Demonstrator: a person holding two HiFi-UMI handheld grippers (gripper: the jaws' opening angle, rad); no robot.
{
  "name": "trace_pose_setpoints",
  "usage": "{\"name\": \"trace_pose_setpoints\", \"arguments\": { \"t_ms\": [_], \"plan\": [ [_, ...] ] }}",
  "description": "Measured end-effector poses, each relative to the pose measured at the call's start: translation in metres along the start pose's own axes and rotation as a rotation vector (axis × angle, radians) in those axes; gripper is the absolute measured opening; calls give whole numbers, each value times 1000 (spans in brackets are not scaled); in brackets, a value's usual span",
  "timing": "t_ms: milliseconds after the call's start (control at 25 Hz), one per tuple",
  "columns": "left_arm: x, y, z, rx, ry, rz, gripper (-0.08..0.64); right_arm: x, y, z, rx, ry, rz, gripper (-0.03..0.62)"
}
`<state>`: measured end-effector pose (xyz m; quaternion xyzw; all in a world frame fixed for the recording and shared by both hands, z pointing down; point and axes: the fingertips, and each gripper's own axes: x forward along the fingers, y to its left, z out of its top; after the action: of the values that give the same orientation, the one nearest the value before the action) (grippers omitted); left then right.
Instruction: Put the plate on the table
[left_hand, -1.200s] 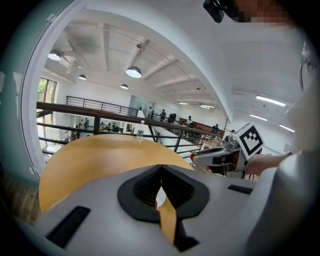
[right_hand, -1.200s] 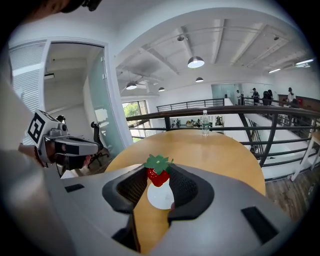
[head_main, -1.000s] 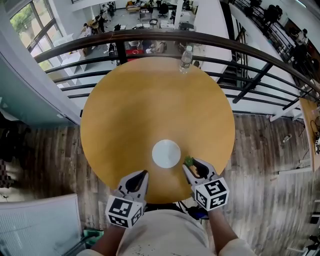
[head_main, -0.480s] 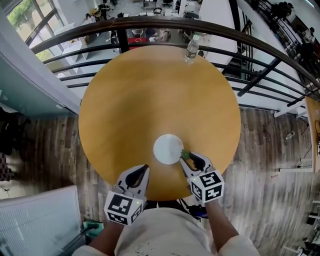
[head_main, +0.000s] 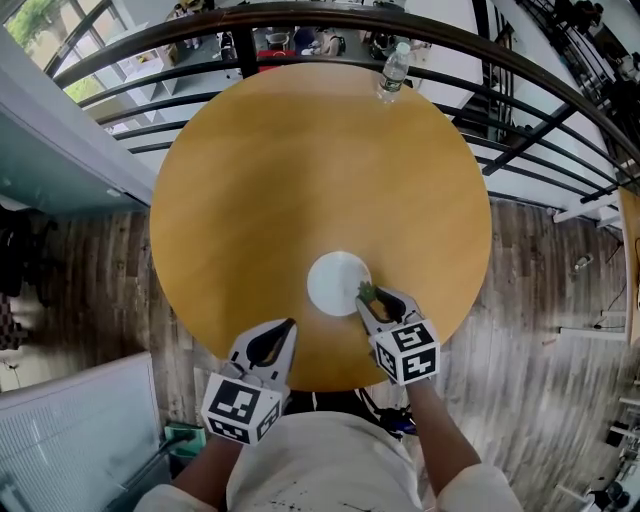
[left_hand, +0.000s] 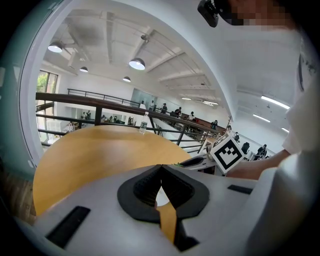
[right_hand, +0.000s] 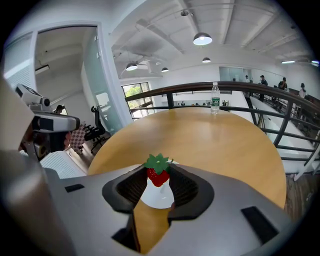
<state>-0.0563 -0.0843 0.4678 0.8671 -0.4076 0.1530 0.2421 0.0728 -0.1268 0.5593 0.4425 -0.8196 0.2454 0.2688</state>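
A round wooden table (head_main: 300, 180) with a plain, warm yellow-brown top stands on a floor (head_main: 90, 290) of dark wood planks, its far edge just beside a dark metal railing (head_main: 130, 55). A small white round plate (head_main: 335, 285) lies flat on the top, toward the near edge and a little right of the middle. A clear water bottle (head_main: 393, 70) (capped, with a label round it) stands upright at the far rim, well apart from the plate.

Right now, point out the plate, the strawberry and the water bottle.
plate (head_main: 332, 285), head view, bare centre.
strawberry (right_hand: 158, 176), right gripper view, red body.
water bottle (head_main: 394, 70), head view, mid-body.
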Motion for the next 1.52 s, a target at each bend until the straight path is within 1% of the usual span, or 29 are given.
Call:
{"name": "trace_pose_setpoints", "arguments": {
  "t_ms": [240,640,840,1000,1520],
  "plan": [
    [5,2,-10,-2,22,0,21,22,-3,-11,-34,46,7,152],
    [13,11,-23,-26,47,7,21,58,-8,-27,-49,118,8,152],
    [16,17,-25,-40,54,14,21,73,-9,-37,-96,163,7,152],
    [17,21,-28,-49,64,19,21,85,-12,-44,-116,191,-6,152],
    [17,34,-38,-69,84,30,21,107,-8,-58,-113,265,-3,152]
  ]
}}
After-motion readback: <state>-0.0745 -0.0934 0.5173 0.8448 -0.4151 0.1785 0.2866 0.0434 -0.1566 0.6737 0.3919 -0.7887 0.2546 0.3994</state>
